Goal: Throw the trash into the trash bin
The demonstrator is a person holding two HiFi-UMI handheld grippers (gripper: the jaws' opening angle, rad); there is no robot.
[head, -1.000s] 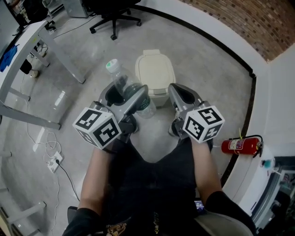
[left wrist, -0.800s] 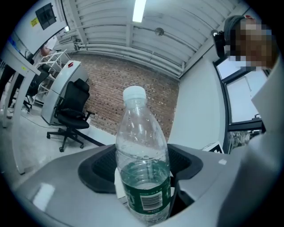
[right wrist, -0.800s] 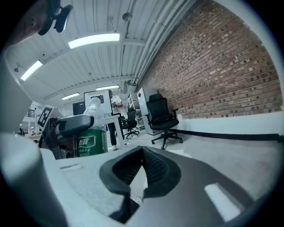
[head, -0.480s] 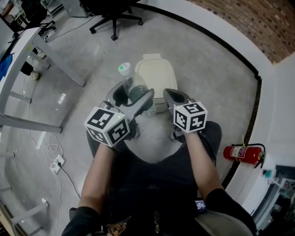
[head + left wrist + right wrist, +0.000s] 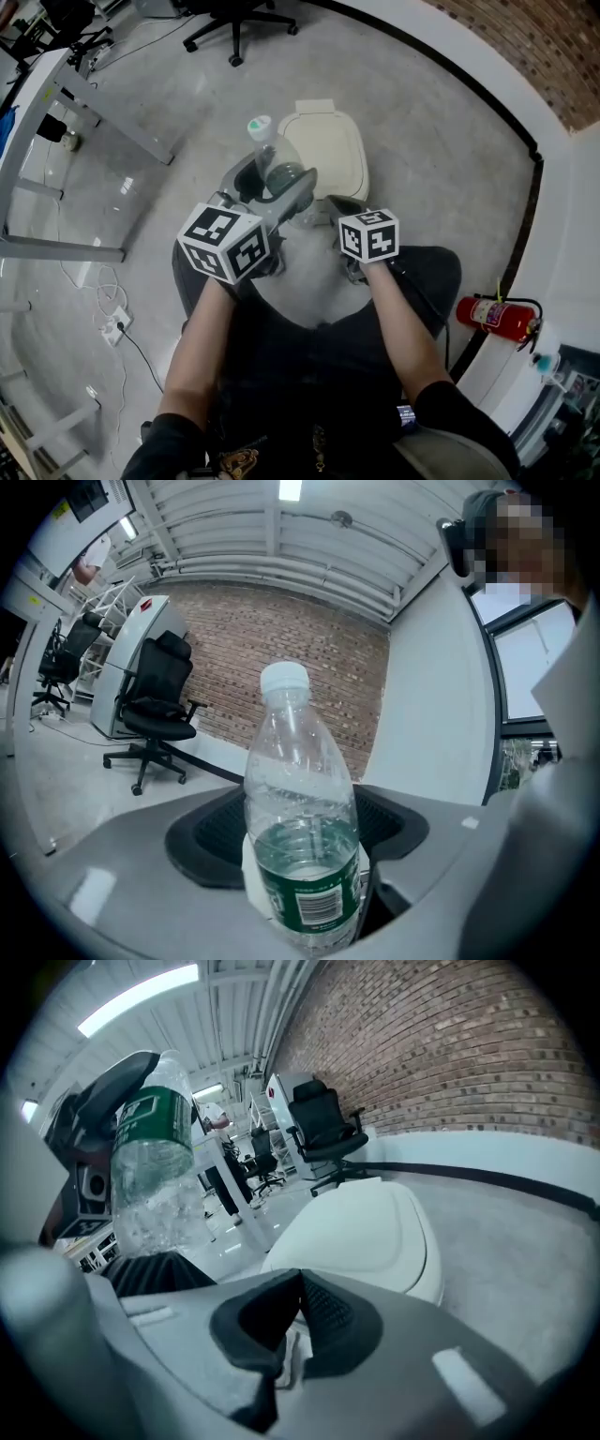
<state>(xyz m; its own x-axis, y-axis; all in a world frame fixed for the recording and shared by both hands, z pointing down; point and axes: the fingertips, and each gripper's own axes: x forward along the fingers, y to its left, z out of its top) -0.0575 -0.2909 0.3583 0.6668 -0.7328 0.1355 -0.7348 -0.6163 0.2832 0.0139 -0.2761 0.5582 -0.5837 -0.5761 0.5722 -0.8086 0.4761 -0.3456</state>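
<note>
A clear, white-capped, green-labelled plastic bottle [image 5: 274, 167] is held in the jaws of the left gripper [image 5: 273, 185] near the lidded cream trash bin [image 5: 330, 150].

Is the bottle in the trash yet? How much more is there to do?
Not yet. Done: the bottle is picked up, clamped in the left tool. In hand: it is held up close to the white trash bin, and the right tool, shut and empty, is near the bin too. Left: the bin is closed, so it probably has to be opened, then the bottle dropped in.
</note>
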